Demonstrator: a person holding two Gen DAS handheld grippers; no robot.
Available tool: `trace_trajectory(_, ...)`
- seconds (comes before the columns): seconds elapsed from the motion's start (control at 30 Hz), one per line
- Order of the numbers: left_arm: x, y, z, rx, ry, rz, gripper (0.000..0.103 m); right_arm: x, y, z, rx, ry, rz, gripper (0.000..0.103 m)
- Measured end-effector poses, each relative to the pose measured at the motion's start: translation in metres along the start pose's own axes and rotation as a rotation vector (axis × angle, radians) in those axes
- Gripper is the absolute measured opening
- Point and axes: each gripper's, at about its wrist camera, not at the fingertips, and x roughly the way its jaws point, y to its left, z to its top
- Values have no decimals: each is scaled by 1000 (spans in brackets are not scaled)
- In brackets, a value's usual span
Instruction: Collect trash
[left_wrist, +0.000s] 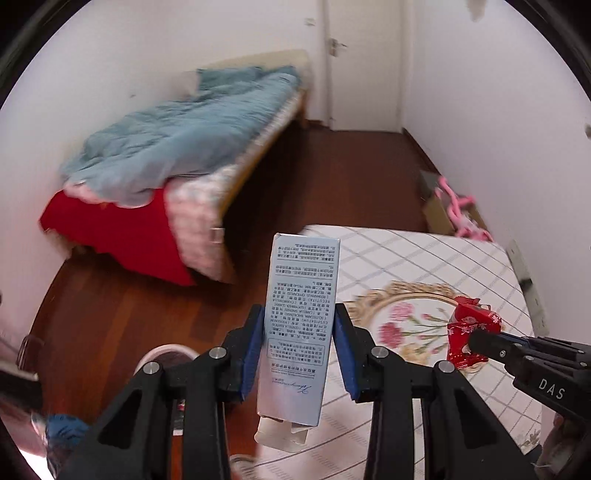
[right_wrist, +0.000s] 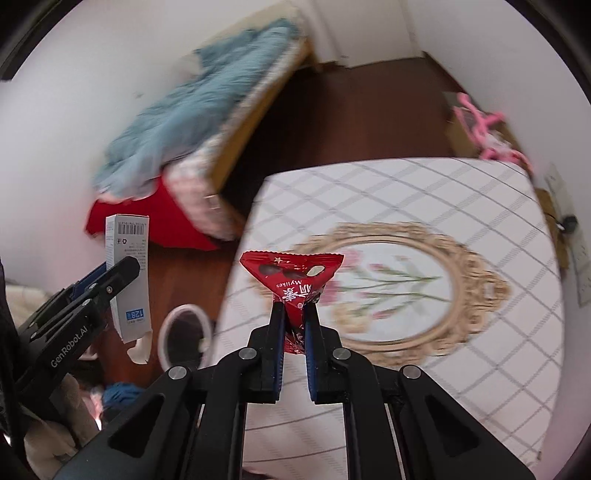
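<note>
the pale blue carton (left_wrist: 298, 325) is clamped upright in the left tool (left_wrist: 298, 343); the red snack wrapper (right_wrist: 293, 275) is pinched in the right tool (right_wrist: 294, 317); both are held above the tabletop (right_wrist: 424, 192), probably for carrying to the white bin (right_wrist: 184, 334) on the floor beside it.

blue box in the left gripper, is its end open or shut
Open at the near end: the blue box, clamped in the left gripper, has white flaps hanging loose. The far end looks closed.

Soft, even daylight fills both views, with no harsh glare or deep shadows. The bed (left_wrist: 184, 147) and floor (left_wrist: 332, 177) smear with motion blur. Fisheye bending curves the edges into dark corners.
</note>
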Motion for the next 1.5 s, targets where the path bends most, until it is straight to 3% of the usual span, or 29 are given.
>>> trace_trajectory(0.23,-18,118,-27,-126,1,105,33,40,133,-18,-147,64,124,10)
trace_trajectory(0.47,46,235,-72,-304,146,126,33,154,229,-53,-221,228,147,10)
trace_trajectory(0.63,121,302,-112,-397,288,102,33,264,262,-79,-220,390,118,10)
trace_trajectory(0.83,192,331,-146,-433,398,78,33,360,275,-91,-200,499,80,10)
trace_trajectory(1.03,227,348,-161,-478,449,75,35,430,276,-95,-205,560,51,10)
trace_trajectory(1.1,229,353,-166,-489,463,89,44,446,280,-97,-219,583,52,11)
trace_trajectory(1.13,229,355,-168,-493,466,105,62,455,280,-99,-225,601,49,12)
trace_trajectory(1.17,226,357,-169,-498,463,110,80,461,281,-98,-227,611,53,17)
trace_trajectory(1.23,220,360,-172,-504,458,130,91,468,280,-98,-238,615,42,31)
trace_trajectory(1.3,216,363,-175,-494,464,167,93,467,280,-97,-247,609,48,64)
trace_trajectory(1.33,214,363,-175,-494,466,178,93,466,281,-96,-260,602,35,70)
trace_trajectory(1.4,203,365,-177,-505,452,198,94,459,283,-98,-287,589,19,92)
trace_trajectory(1.47,191,365,-179,-502,437,226,101,448,285,-96,-318,567,-10,103)
trace_trajectory(1.5,184,364,-179,-505,431,233,103,441,287,-95,-340,557,-34,103)
